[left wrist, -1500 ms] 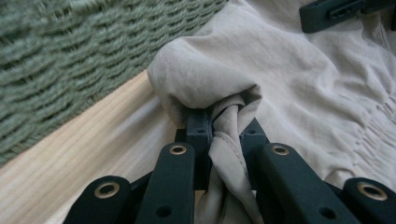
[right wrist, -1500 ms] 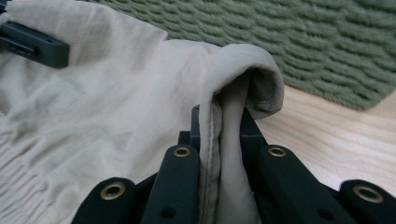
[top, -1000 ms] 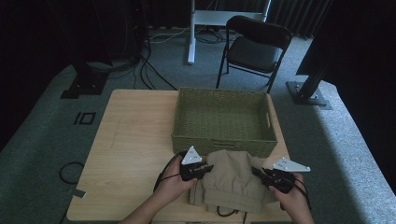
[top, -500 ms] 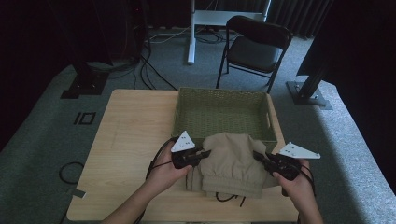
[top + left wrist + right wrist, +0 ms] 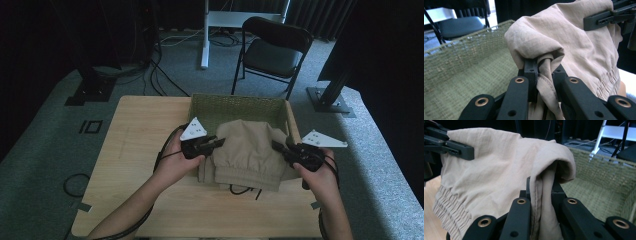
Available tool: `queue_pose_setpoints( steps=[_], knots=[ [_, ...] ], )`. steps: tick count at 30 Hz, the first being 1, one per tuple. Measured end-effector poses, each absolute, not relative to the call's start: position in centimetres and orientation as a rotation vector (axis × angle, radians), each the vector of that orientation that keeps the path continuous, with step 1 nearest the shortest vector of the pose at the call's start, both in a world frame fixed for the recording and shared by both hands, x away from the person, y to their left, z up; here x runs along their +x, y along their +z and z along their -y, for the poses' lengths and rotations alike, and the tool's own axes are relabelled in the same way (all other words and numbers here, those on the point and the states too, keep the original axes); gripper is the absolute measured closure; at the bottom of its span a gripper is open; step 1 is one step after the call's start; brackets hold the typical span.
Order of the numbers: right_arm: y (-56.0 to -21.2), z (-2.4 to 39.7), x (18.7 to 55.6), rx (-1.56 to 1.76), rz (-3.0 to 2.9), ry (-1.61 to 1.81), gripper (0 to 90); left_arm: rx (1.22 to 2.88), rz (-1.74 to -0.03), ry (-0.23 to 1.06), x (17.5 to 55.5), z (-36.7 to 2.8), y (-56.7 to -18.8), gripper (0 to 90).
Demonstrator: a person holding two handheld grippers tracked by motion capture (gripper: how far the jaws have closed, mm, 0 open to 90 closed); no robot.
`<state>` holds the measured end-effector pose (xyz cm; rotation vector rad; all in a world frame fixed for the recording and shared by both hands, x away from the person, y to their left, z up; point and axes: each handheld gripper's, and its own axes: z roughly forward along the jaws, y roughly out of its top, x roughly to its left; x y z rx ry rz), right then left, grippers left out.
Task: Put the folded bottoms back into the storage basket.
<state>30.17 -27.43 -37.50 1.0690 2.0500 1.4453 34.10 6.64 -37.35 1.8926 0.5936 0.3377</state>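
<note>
I have a gripper in each hand, and between them hangs a folded beige garment (image 5: 248,150) with a gathered elastic hem. My left gripper (image 5: 216,142) is clamped on the garment's left edge; in the left gripper view a bunched fold of the cloth (image 5: 544,75) is pinched tight between the two black jaws. My right gripper (image 5: 278,147) is clamped on the opposite edge, and the right gripper view shows a seamed fold of the same cloth (image 5: 541,195) squeezed between its jaws.

The garment is held up off the bench (image 5: 140,145), stretched between the two grippers, its upper part over the near rim of a green woven basket (image 5: 235,105). Its elastic hem hangs at the side nearest me, over the bench's light wooden top. In the high view the basket sits at the far middle of the bench, and I cannot tell whether the cloth touches its rim. A dark cable (image 5: 242,189) lies on the bench just below the hem.

Each gripper carries a grey three-cornered plate on top. Beyond the bench, on the grey carpet, stands a black folding chair (image 5: 272,50), well apart from the basket.
</note>
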Motion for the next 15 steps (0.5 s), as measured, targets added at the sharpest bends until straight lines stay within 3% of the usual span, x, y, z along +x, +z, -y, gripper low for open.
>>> queue_pose_setpoints(
  steps=[15],
  knots=[
    [-34.0, 27.1, 34.4, 1.091, -2.014, 1.51, 82.3, 1.835, -0.591, 0.383, 37.7, -7.2, -34.6, 81.9]
  ],
)
